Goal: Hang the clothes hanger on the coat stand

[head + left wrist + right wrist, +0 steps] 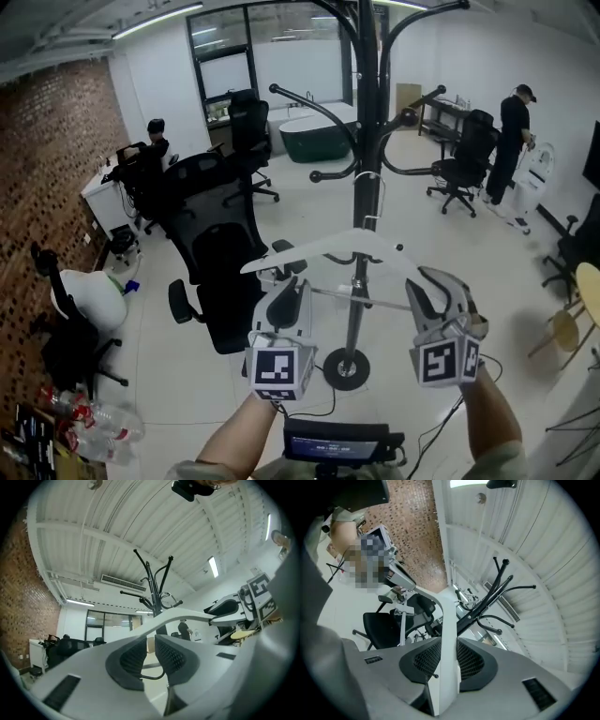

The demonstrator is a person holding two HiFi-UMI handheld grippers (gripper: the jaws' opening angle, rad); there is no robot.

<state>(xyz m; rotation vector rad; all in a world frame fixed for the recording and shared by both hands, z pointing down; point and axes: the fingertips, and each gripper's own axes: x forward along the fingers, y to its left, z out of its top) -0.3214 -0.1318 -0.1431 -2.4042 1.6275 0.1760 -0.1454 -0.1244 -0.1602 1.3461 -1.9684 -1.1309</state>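
A white clothes hanger (328,247) hangs level in front of the black coat stand (367,141), its wire hook (373,192) rising beside the pole under a lower arm. My left gripper (289,292) sits under the hanger's left arm. In the left gripper view that arm (187,616) runs out from the tips of the nearly closed left gripper (151,637). My right gripper (433,292) holds the right arm. The right gripper view shows the right gripper (449,641) with its pads pressed on the white hanger (446,620). The stand's base (347,368) lies between the two grippers.
Black office chairs (220,272) crowd the floor left of the stand. A person sits at a desk (153,141) at far left, and another stands at far right (514,127). A dark bathtub (314,131) is behind. Bottles (89,412) lie low left, and a round stool (565,328) stands right.
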